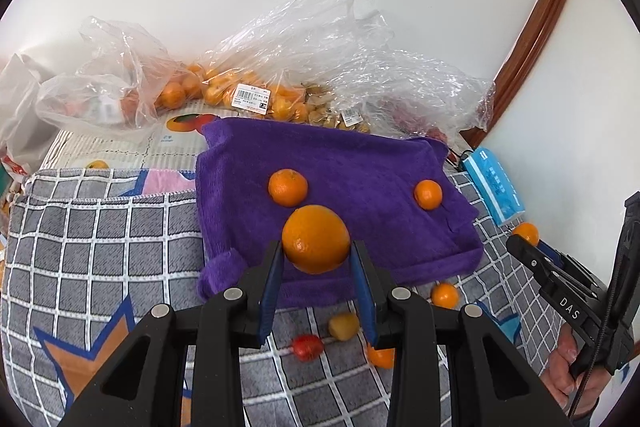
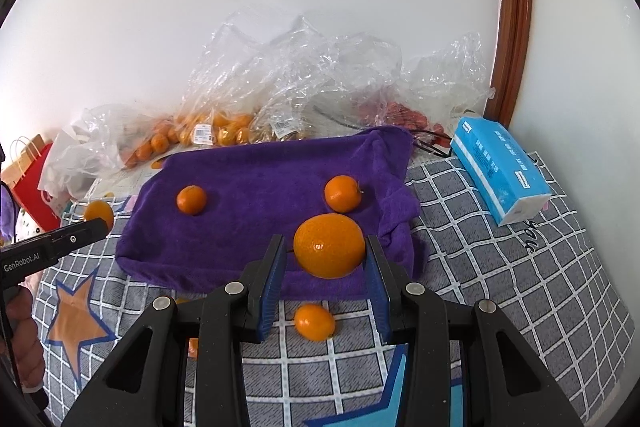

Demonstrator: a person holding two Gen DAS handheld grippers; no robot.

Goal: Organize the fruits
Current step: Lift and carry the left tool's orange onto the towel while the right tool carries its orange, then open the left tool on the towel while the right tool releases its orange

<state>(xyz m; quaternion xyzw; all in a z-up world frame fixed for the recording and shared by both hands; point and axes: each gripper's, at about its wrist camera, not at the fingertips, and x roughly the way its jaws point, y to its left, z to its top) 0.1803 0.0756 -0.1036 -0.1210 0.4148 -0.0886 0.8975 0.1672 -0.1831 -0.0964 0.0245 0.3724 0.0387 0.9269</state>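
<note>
A round orange fruit (image 1: 315,245) is clamped between the blue pads of the left tool (image 1: 316,259) — at frame centre, above the purple towel (image 1: 360,163). Likewise, a second large orange (image 2: 329,246) is clamped in the right tool (image 2: 326,263) — two small tangerines (image 2: 191,199) are seen on the towel beyond.

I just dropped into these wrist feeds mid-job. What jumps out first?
Each gripper grips an orange fruit over the near edge of the purple towel: the left gripper holds one orange, the right gripper another orange. Two smaller oranges already sit on the towel, and clear bags of fruit pile up against the wall behind.
</note>
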